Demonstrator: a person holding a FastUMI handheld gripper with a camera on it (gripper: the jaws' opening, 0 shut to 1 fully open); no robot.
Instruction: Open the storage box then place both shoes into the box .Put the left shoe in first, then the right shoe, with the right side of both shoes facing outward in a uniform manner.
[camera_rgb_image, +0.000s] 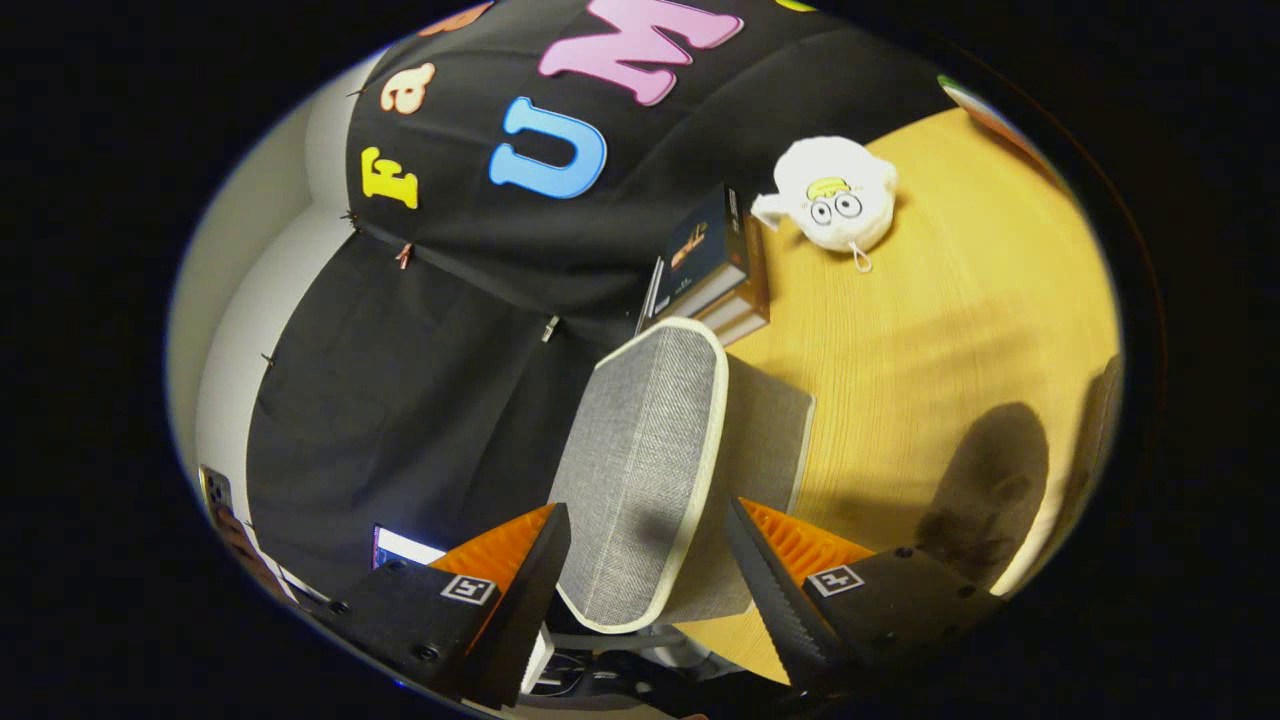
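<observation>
Grey fabric lid (640, 470) between spread fingers (762, 570) — gripper (648, 560) tilted.

Your tool (648, 560) sits with its fingers spread to either side of the storage box's raised lid (640, 470), neither finger touching it. Beyond the lid, books (712, 262) stand on the counter (930, 330) against the booth wall, with a plush toy (835, 195) just beside them.

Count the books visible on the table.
2, stacked: dark-covered book on top of brown-covered book, beside the plush toy, beyond the grey lid between the open gripper fingers. More may be hidden.
</observation>
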